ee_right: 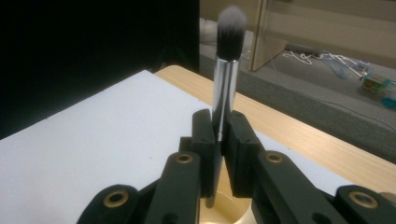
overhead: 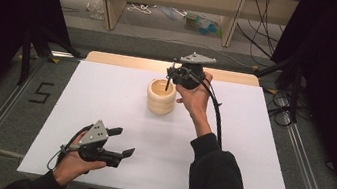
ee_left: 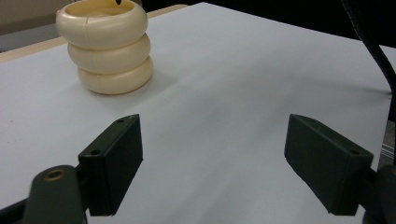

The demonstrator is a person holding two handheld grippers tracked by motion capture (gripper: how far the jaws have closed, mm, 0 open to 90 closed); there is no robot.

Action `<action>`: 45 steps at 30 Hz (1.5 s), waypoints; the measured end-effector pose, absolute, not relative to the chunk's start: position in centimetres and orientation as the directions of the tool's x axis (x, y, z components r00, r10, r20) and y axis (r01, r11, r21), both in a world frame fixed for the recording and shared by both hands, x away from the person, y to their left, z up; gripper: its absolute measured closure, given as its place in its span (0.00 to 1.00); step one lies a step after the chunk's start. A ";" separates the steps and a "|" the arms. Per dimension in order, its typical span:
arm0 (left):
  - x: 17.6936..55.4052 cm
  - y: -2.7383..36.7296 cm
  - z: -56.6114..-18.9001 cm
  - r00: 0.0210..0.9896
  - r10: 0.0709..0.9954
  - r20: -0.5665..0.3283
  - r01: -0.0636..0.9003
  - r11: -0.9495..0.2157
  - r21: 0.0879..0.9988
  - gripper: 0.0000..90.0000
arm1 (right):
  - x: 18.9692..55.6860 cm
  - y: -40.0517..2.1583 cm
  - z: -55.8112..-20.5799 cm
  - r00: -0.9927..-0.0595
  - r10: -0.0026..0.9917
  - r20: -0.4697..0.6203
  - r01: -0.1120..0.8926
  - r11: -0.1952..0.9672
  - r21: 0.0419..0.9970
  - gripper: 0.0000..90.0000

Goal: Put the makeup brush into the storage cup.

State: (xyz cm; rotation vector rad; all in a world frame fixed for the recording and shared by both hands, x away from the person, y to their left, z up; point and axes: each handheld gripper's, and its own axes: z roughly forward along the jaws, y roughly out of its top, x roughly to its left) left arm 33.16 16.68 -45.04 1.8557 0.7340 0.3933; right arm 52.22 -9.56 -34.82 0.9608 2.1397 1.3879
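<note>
My right gripper [ee_right: 218, 135] has its jaws clenched on the silver ferrule of a makeup brush [ee_right: 226, 70], which stands upright between them, bristles up and handle pointing down. Just below the jaws in the right gripper view I see the pale rim of the cream holder [ee_right: 233, 215], so the brush's lower end seems to be at or just inside its mouth; how deep it sits I cannot tell. From the high view the right gripper [overhead: 175, 75] hovers right over the holder [overhead: 161, 96], a stack of three rounded rings standing near the far middle of the white bench [overhead: 105, 95].

I judge the job most of the way through: the brush is held, carried and lined up with the opening. What is left is to lower it in and let go.

My left gripper [overhead: 121, 143] waits near the front left of the bench, well apart from the holder, jaws released wide and holding nothing. In the left gripper view, the holder [ee_left: 109, 46] stands far ahead of its jaws.
</note>
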 end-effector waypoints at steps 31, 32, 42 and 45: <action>33.3 16.7 -45.1 0.758 0.648 -0.078 0.307 -0.249 0.918 0.22 | 53.7 -7.6 -38.9 -0.676 0.737 0.030 0.430 0.361 0.827 0.93; 33.3 16.7 -45.1 0.761 0.644 -0.074 0.304 -0.253 0.918 0.22 | 53.7 -7.7 -39.1 -0.681 0.731 0.043 0.450 0.372 0.812 0.92; 33.3 16.7 -45.1 0.758 0.648 -0.074 0.306 -0.253 0.918 0.22 | 52.6 -9.1 -38.2 -0.597 0.802 0.037 0.450 0.297 0.842 0.45; 33.3 16.7 -45.2 0.758 0.648 -0.073 0.307 -0.255 0.917 0.22 | 51.7 -9.9 -37.5 -0.598 0.801 0.029 0.439 0.297 0.848 0.42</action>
